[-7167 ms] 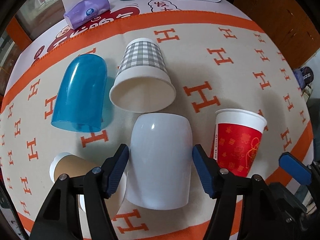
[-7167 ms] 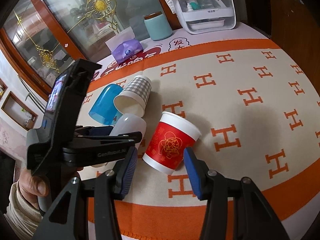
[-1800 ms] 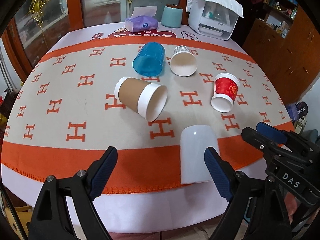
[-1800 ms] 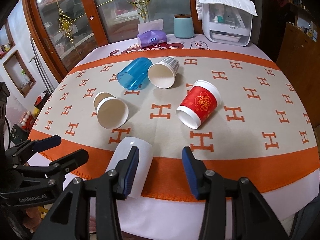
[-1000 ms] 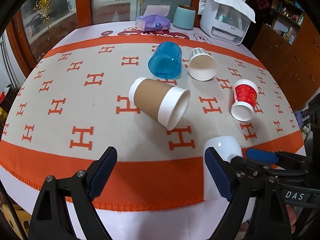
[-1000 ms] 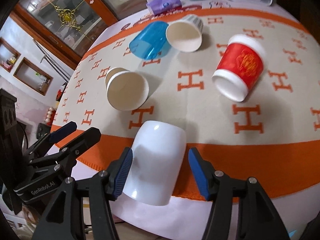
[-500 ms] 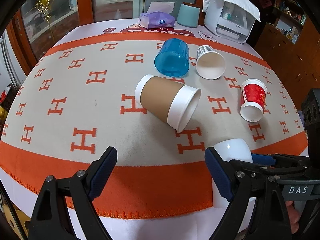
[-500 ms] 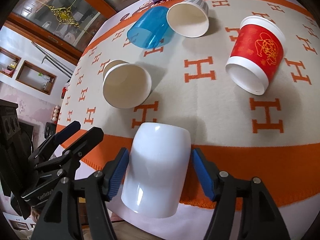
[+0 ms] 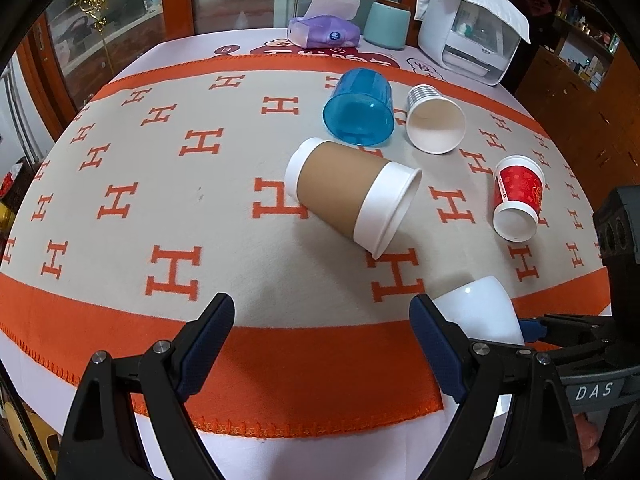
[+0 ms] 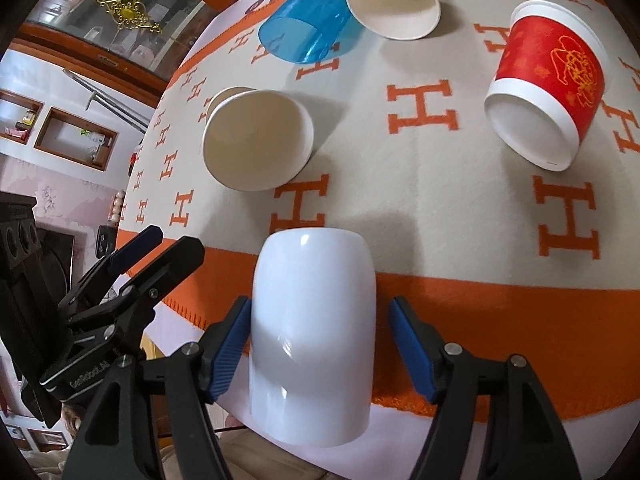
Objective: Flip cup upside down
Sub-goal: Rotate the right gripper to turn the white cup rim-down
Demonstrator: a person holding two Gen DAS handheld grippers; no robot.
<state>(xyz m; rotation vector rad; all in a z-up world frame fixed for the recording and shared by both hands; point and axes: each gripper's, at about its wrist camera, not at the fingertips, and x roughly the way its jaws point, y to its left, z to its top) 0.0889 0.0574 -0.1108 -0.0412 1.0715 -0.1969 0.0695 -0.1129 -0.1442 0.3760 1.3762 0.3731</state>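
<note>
A white ceramic cup point(image 10: 312, 332) lies on its side at the near table edge, closed end pointing away. My right gripper point(image 10: 320, 346) is open and straddles it; the left pad point(image 10: 230, 350) is at the cup's wall, the right pad point(image 10: 412, 350) stands apart. The cup also shows in the left wrist view point(image 9: 480, 312), behind my left gripper's right finger. My left gripper point(image 9: 322, 350) is open and empty over the orange border, left of the cup.
On the orange-and-beige cloth point(image 9: 160, 184) lie a brown-sleeved paper cup point(image 9: 352, 196), a blue plastic cup point(image 9: 360, 108), a checked paper cup point(image 9: 434, 124) and a red paper cup point(image 9: 518, 200). A tissue pack point(image 9: 324, 32), a teal jar and a white appliance stand at the back.
My right gripper has come closer around the white cup, which now sits deeper between its fingers. My left gripper has drifted a little left and away from the cup.
</note>
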